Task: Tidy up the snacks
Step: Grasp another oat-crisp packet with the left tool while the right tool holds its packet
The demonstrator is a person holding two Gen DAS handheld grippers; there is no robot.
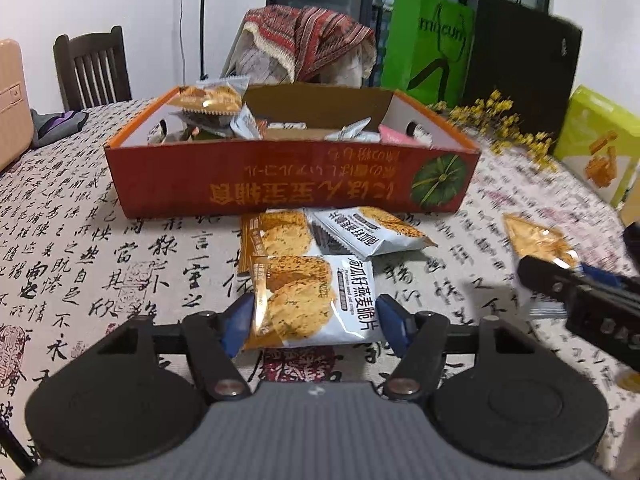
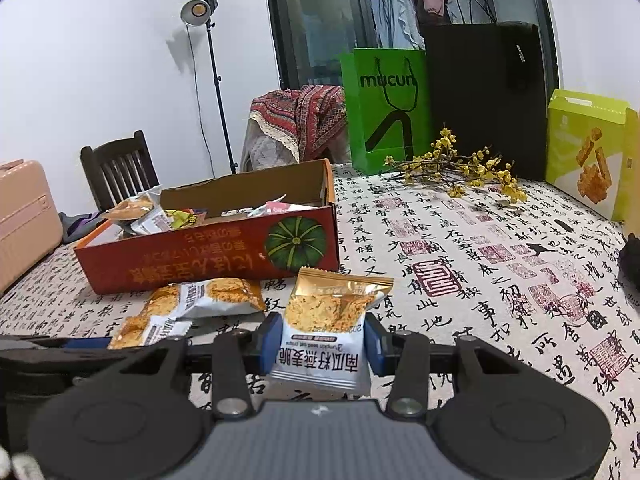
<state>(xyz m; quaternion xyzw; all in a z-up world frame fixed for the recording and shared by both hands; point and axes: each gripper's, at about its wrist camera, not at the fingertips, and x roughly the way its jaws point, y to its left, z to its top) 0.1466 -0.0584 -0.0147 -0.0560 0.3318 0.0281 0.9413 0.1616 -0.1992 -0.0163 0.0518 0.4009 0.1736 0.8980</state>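
Left tongs (image 1: 316,320) clamp cracker packet (image 1: 312,300), frame centre, low over bench (image 1: 80,240). Right tongs (image 2: 320,344) clamp second packet (image 2: 324,336), frame centre. Orange box (image 1: 280,176) behind, upper middle, holding snacks.

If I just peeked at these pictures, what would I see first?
Probably the big orange box with a green pumpkin on it, in the middle of the table, with snacks inside. Next, the crisp packet between the left gripper's blue pads, and another packet clamped in the right gripper. The bright green bag stands behind the box, to the right.
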